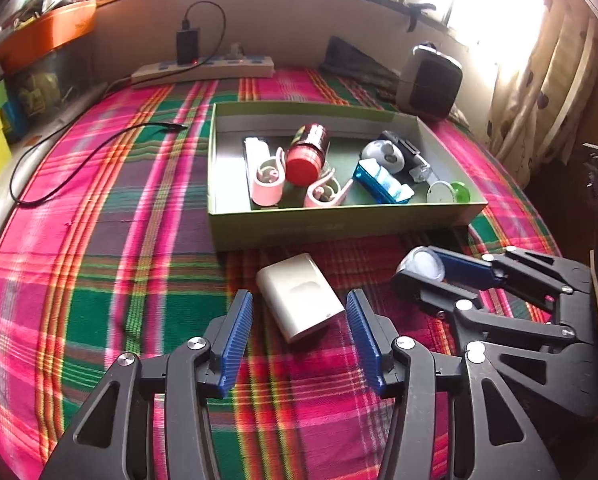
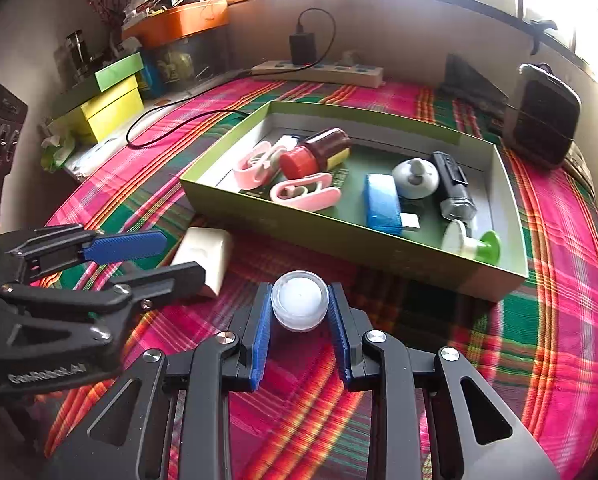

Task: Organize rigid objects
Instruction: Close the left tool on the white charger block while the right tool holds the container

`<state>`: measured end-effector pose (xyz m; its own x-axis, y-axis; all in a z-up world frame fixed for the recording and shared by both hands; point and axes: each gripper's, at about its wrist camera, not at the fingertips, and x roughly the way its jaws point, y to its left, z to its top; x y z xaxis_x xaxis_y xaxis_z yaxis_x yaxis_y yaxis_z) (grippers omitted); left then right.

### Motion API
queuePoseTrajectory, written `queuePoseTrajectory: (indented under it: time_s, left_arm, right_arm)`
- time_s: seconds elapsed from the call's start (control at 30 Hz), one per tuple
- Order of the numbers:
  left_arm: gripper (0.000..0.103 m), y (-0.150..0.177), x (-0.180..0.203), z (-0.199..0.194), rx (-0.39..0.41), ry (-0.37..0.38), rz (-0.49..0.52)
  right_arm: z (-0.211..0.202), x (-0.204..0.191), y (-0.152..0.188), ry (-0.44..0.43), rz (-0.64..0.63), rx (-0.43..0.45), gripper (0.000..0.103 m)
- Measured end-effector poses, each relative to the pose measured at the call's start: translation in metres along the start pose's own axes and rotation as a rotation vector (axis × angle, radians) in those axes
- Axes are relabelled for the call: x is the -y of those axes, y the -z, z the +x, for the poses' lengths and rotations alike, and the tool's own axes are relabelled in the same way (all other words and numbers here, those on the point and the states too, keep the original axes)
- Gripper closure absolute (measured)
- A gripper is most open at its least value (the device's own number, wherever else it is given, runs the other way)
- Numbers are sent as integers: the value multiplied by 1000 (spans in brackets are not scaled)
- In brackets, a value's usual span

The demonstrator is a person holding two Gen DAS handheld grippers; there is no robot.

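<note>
A green box (image 1: pixel 339 230) (image 2: pixel 339 236) on the plaid cloth holds a red-capped jar (image 1: pixel 307 154) (image 2: pixel 315 154), pink clips (image 2: pixel 305 194), a blue case (image 2: pixel 382 203) and other small items. My left gripper (image 1: pixel 299 312) is open, its pads on either side of a white rectangular block (image 1: pixel 300 296) (image 2: pixel 207 258) lying on the cloth in front of the box. My right gripper (image 2: pixel 300 308) is shut on a small clear round jar with a white lid (image 2: pixel 299 305) (image 1: pixel 423 266), held in front of the box's near wall.
A power strip with a black charger (image 1: pixel 203 66) lies at the back, and a black cable (image 1: pixel 79 164) trails across the cloth on the left. A dark speaker-like device (image 1: pixel 429 84) stands at the back right. Yellow and green boxes (image 2: pixel 107 100) sit left.
</note>
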<state>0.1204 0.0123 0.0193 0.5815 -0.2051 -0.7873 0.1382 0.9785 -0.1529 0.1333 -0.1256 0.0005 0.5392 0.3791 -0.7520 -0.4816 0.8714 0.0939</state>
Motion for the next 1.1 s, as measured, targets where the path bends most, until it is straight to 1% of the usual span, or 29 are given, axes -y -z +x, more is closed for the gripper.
queuePoseTrajectory:
  time_s: [0.07,0.17,0.37,0.5,0.57,0.67,1.0,1.03,1.1]
  left_arm:
    - [54,0,4,3,1,-35,10]
    - [54,-2,5,7,-10,-44,9]
    - [54,-4,3,12,-13,-111,17]
    - [54,-3,-2,11,-8,-108,4]
    - [54,-3,-4,11,-6,-119,7]
    - [54,-3,-6,10,-1,-105,5]
    - [56,-1,-8,11,14,-124,32]
    - [57,-2,-7,11,15,-123,32]
    - [65,-2,-7,10,18,-116,28]
  right_arm:
    - [-1,4,1,2,9,3,74]
    - [-1,8,2,-5,13,4,74]
    - [-3,12,3,-17,28,13,74]
    - [-3,11,3,-19,20,13,74]
    - [-3,11,3,-17,21,11,74]
    - [-1,12,5,-10,24,6,74]
    - [2,12,6,-9,21,-6,74]
    - [3,12,7,-8,20,-8,74]
    - [3,12,7,-8,20,-10,74]
